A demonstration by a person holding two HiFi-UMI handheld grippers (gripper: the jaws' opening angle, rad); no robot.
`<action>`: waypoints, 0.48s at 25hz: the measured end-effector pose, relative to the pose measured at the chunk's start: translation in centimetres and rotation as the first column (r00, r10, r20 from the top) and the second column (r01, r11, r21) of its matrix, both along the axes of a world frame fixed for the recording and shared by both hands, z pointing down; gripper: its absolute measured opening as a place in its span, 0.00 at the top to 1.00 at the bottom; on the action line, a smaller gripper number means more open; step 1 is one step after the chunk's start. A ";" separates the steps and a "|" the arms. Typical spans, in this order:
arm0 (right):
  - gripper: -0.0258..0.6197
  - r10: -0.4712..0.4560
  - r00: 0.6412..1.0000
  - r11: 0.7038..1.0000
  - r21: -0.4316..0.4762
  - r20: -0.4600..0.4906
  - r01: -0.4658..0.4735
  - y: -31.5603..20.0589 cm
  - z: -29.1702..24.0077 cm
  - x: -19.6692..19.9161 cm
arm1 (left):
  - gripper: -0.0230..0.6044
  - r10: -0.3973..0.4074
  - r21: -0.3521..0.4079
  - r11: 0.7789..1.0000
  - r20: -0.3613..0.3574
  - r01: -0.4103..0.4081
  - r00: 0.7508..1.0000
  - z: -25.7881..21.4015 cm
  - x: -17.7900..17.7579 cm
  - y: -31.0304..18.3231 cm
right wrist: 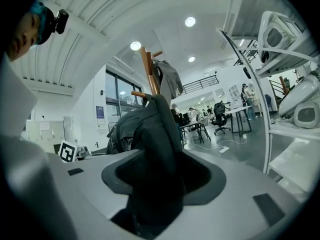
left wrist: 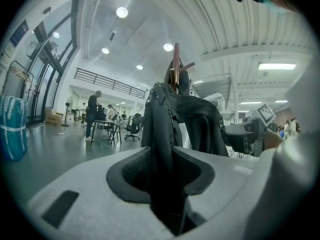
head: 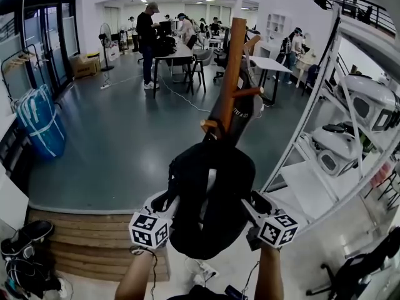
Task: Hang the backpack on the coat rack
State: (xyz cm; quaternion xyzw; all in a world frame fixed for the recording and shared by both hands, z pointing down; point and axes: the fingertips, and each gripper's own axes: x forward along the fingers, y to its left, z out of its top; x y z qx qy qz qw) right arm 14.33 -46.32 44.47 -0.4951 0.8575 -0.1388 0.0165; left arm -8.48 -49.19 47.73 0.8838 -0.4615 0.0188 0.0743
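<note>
1. Hanging, it seems, from a lower peg of the coat rack (head: 232, 67), the backpack (head: 211, 199) sags at 6 o'clock in the head view. It looks soft, floppy and fairly weighty, and is best held by its straps or top loop.
2. The left gripper (head: 165, 205) and right gripper (head: 255, 205) flank it at 9 and 3 o'clock, jaws spread, with strap fabric between them unpinched.
3. A dark jacket (head: 240, 114) shares the rack at 12 o'clock. White shelving (head: 325, 111) crowds 3 o'clock, and a blue bag (head: 40, 127) lies well clear at 9 o'clock.
</note>
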 end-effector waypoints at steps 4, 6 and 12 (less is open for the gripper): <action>0.66 0.011 1.000 1.000 0.009 -0.004 -0.011 0.5 -0.4 0.2 | 0.74 0.004 0.004 1.000 -0.001 -0.004 1.000 -0.1 -0.1 0.4; 0.66 0.026 1.000 1.000 0.015 -0.005 -0.025 0.9 -0.5 0.5 | 0.73 0.004 0.009 1.000 -0.001 -0.004 1.000 -0.2 0.0 0.8; 0.66 0.067 0.998 0.997 0.043 -0.017 -0.067 2.9 -1.1 0.8 | 0.73 0.002 0.029 1.000 -0.014 -0.001 1.000 -1.0 -0.8 2.4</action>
